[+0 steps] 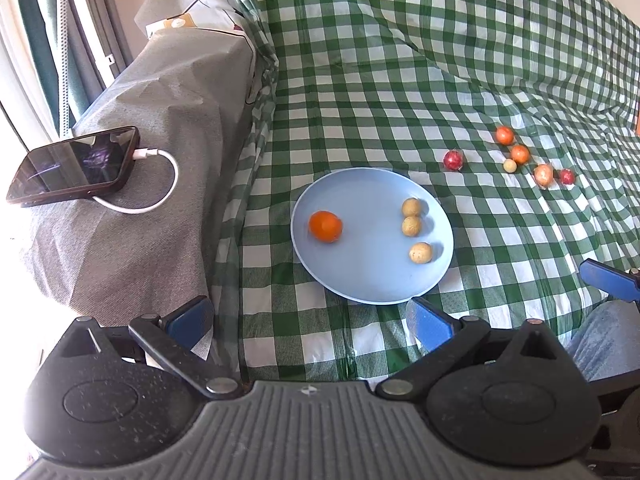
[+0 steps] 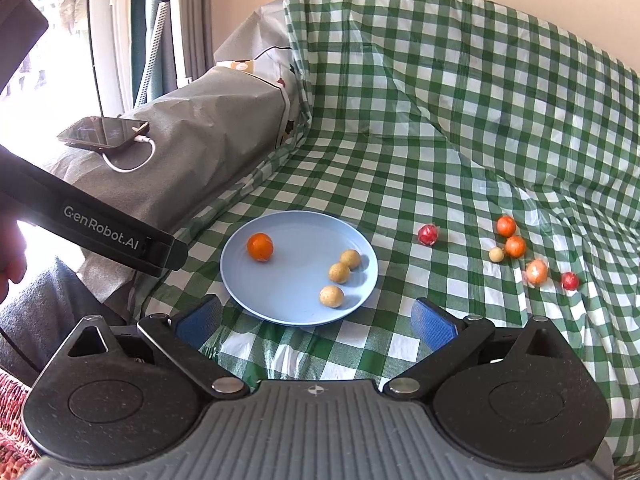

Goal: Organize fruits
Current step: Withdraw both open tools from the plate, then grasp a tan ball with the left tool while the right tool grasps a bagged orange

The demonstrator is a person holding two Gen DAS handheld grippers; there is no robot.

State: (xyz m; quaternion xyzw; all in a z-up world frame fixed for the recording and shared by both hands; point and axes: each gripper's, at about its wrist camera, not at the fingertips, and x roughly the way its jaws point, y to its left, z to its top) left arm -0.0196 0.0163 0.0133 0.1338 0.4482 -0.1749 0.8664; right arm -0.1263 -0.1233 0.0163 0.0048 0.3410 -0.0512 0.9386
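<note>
Both grippers hover low over the near edge of the green checked cloth [image 2: 400,160], pointing forward. The left gripper [image 1: 316,320] has its blue fingers [image 1: 430,322] spread wide and empty, just short of the blue plate [image 1: 360,276]. The right gripper [image 2: 316,322] is likewise wide open, holding nothing.

The plate carries one orange fruit [image 2: 260,246] and three tan fruits [image 2: 339,272]. To its right, well apart on bare cloth, lie loose fruits: a red one [image 2: 428,234] nearest, then a cluster [image 2: 516,248]. A grey-covered ledge [image 1: 160,160] with a charging phone [image 1: 76,166] borders the plate's left side.
</note>
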